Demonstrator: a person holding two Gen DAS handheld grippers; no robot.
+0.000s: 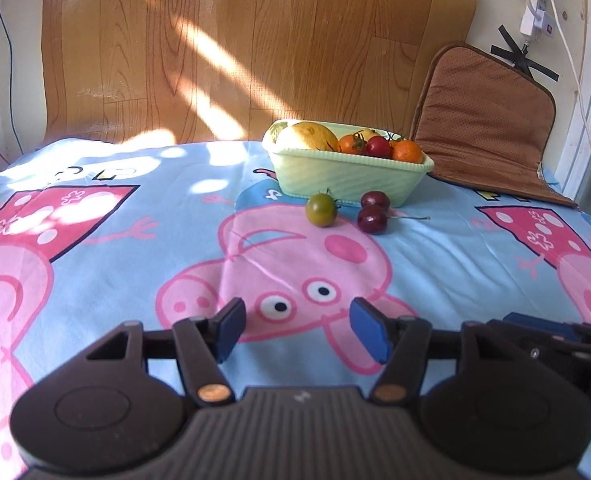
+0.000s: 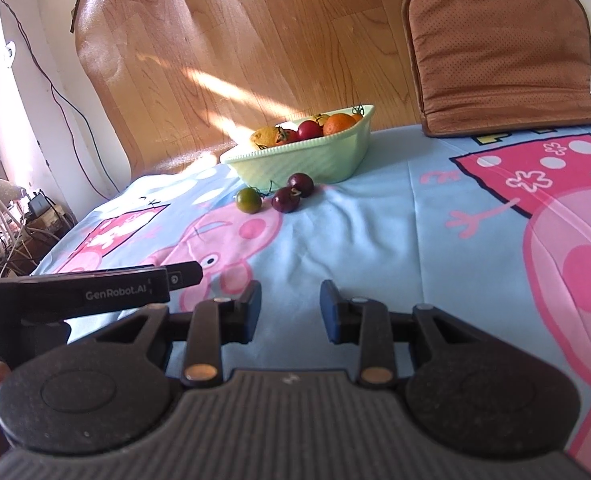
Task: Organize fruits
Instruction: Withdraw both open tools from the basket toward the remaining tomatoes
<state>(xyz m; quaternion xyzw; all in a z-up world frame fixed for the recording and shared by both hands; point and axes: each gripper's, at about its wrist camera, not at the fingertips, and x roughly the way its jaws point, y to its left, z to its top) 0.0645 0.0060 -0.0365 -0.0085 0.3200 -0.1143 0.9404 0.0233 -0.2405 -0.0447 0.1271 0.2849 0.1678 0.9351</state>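
both tongs hover low over the cartoon bedsheet (image 1: 435, 264). the left gripper (image 1: 295, 330) stands open with nothing between its pads; the right gripper (image 2: 290, 312) holds a narrower empty gap. at twelve o'clock sits the pale green dish (image 1: 347, 178) heaped with fruit. touching its near wall lie a green tomato (image 1: 321, 210) and two dark cherries (image 1: 373, 212).

Right gripper (image 2: 290, 312) low over blanket (image 2: 375, 232), jaws apart, nothing between. Bowl (image 2: 303, 160) of fruit ahead; green tomato (image 2: 249, 200) and two cherries (image 2: 293, 192) just before bowl. Cushion (image 2: 499, 48) right of bowl. Left gripper (image 2: 95, 288) at left.
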